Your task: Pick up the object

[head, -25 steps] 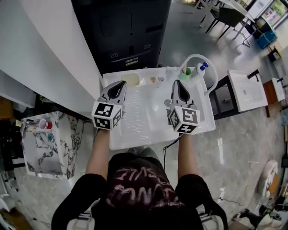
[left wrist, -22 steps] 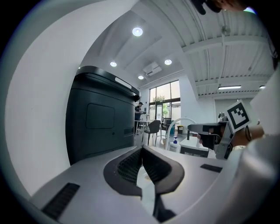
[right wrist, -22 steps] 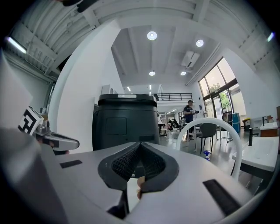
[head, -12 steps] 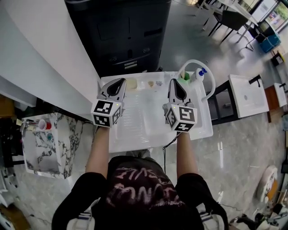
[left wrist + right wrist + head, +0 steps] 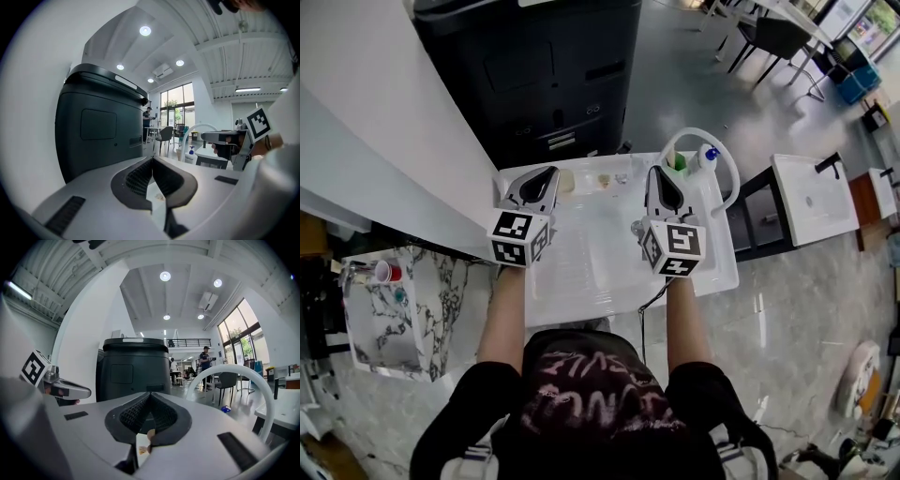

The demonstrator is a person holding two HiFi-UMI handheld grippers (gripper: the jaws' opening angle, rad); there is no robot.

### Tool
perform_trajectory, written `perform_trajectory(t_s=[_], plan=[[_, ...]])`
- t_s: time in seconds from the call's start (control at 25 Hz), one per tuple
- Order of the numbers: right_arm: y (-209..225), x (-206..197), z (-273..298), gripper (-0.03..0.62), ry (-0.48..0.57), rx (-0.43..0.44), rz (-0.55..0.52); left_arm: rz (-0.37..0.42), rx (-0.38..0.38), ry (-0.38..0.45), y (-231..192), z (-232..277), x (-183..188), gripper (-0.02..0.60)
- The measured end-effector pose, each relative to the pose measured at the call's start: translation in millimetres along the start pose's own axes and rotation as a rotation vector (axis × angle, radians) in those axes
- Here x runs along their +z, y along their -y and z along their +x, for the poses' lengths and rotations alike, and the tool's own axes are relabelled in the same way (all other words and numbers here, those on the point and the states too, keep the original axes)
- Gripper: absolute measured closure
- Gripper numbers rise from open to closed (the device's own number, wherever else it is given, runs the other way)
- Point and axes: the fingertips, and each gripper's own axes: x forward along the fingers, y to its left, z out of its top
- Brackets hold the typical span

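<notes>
Left tool (image 5: 546, 174) and right tool (image 5: 656, 174) closed, empty, above the surface (image 5: 581, 272). Probably lined up toward small items (image 5: 602, 178) at far edge.

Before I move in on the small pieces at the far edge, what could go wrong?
The left hand-held gripper and right hand-held gripper are shut; pushing in could shove the small pieces off the table. The right one sits close to the white hoop and bottles and might knock them.

Open office: floor copier (image 5: 548, 80), chairs (image 5: 776, 36)
</notes>
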Motion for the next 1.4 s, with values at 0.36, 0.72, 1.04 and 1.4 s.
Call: perform_trajectory(t_s=[0.36,0.72,1.04,1.4], plan=[[13.6,2.0,-0.1,0.579,-0.002,-0.019,-0.018,-0.012,-0.047,-0.083,4.5,28.7,-27.7,0.565],[20.1,2.8,4.4,0.579,-0.013,-0.029,-0.033,-0.048,-0.071,-0.218,-5.2,61.5,-79.7,0.56],[31.4,3.9,8.6,0.58,-0.024,-0.043,-0.03,-0.052,-0.112,-0.334,0.9,88.2,-125.0,0.419],[32.8,0.5,23.7,0.579,-0.038,-0.045,-0.034,-0.016,-0.105,-0.488,-11.4,110.3,-181.3,0.396]])
